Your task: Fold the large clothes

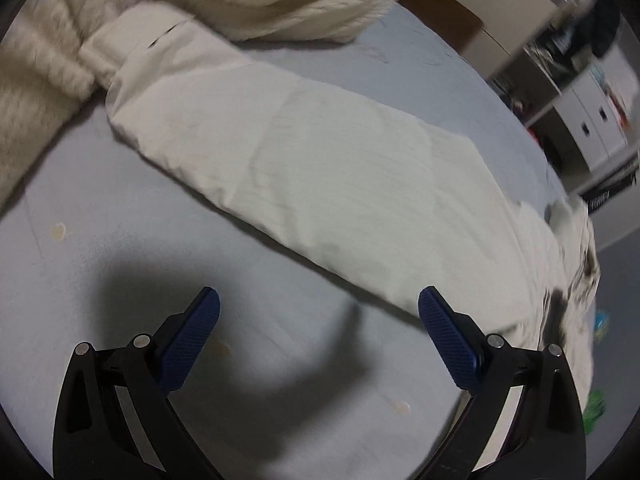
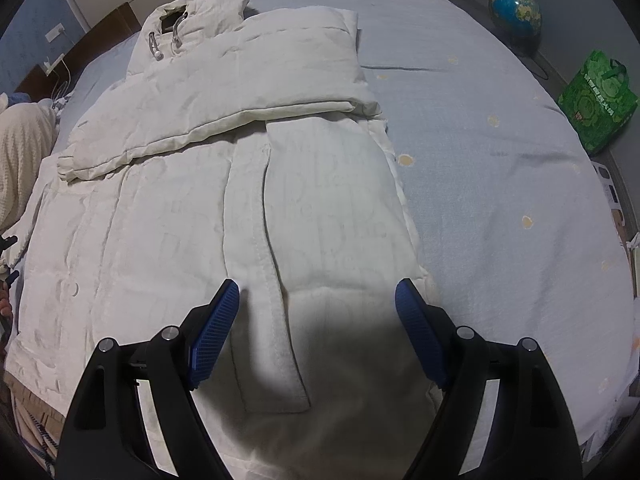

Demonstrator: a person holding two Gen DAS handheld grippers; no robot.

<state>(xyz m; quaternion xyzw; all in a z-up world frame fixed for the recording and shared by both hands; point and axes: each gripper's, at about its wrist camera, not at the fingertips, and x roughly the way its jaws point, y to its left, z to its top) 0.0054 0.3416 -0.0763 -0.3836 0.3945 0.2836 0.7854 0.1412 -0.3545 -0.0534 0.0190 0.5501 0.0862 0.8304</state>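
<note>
Nearby, green bag (image 2: 596,100) (contents hidden) beside bed (image 2: 500,184)

The coat's (image 2: 256,208) lower hem runs off the bottom edge, unseen

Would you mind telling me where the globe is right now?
In the right wrist view, the globe stands on the floor at the upper right, beyond the bed, behind the green bag.
</note>
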